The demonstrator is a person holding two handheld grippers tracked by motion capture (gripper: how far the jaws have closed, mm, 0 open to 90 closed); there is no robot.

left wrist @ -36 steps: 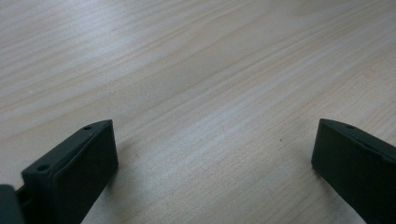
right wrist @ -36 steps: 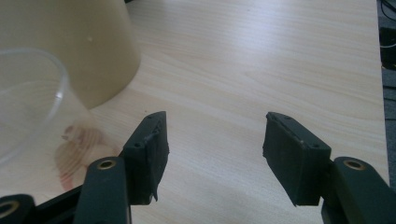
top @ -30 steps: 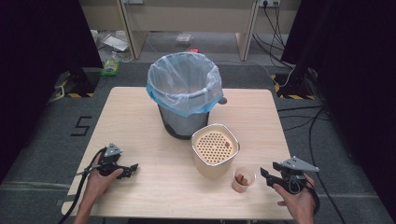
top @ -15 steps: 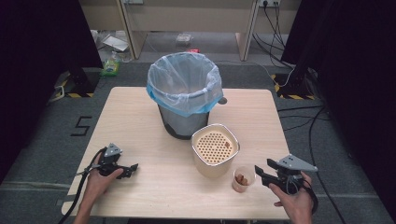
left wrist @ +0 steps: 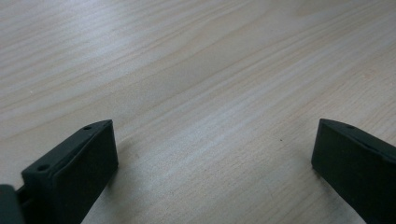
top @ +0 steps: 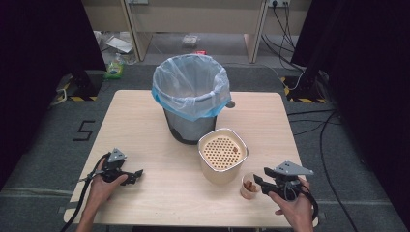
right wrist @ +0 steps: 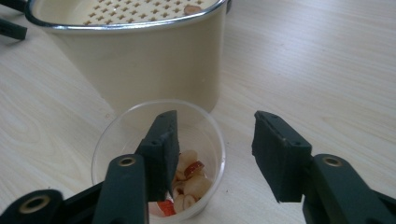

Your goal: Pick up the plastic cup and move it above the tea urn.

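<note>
While your right tool (top: 258, 183) sits with its jaws spread wide, one jaw hangs over the mouth of the small clear cup (right wrist: 159, 158) and the other stands outside its wall, so the rim lies between them; that looks like the set-up for pinching the cup by its edge. The cup holds a few pale and reddish scraps and stands just beside the cream strainer pot (top: 222, 155), on the side nearest you. Behind that pot stands the bin (top: 191, 96) with its plastic liner, mouth open, a likely place for the scraps to go. Your left tool (top: 137, 174) rests low on the table (left wrist: 196, 74), well to the left of the pot, its jaws parted with nothing between them, apparently parked.
</note>
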